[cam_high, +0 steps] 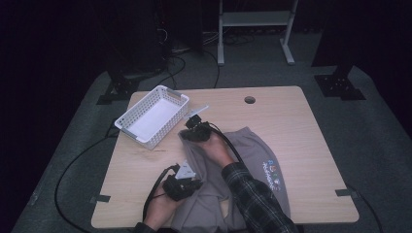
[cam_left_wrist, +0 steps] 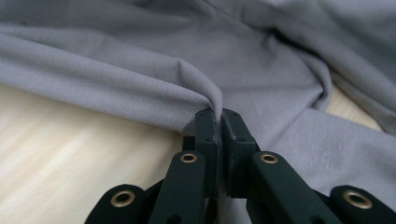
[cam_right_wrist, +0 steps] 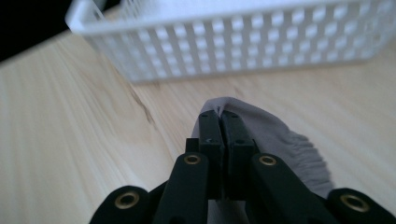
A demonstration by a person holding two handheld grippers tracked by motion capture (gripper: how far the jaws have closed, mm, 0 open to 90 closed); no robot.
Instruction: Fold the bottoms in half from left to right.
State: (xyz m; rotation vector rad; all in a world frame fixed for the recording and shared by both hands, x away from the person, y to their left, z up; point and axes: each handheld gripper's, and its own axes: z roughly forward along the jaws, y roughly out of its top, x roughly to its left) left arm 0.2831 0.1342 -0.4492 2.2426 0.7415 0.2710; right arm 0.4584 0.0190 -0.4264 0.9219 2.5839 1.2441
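Observation:
A grey garment (cam_high: 243, 165) with a small coloured print lies crumpled on the near half of the wooden table (cam_high: 301, 126). My left gripper (cam_high: 194, 184) is at its near left side, shut on a pinched fold of the grey garment (cam_left_wrist: 140, 70). My right gripper (cam_high: 187, 133) is at the cloth's far left corner, close to the basket, shut on a ribbed edge of the grey garment (cam_right_wrist: 280, 135). Both pinches are lifted slightly off the table.
A white slatted basket (cam_high: 154, 115) stands empty at the table's far left, and its wall (cam_right_wrist: 243, 46) rises just ahead of the right jaws. A round hole (cam_high: 249, 100) is near the far edge. Cables trail off the left side.

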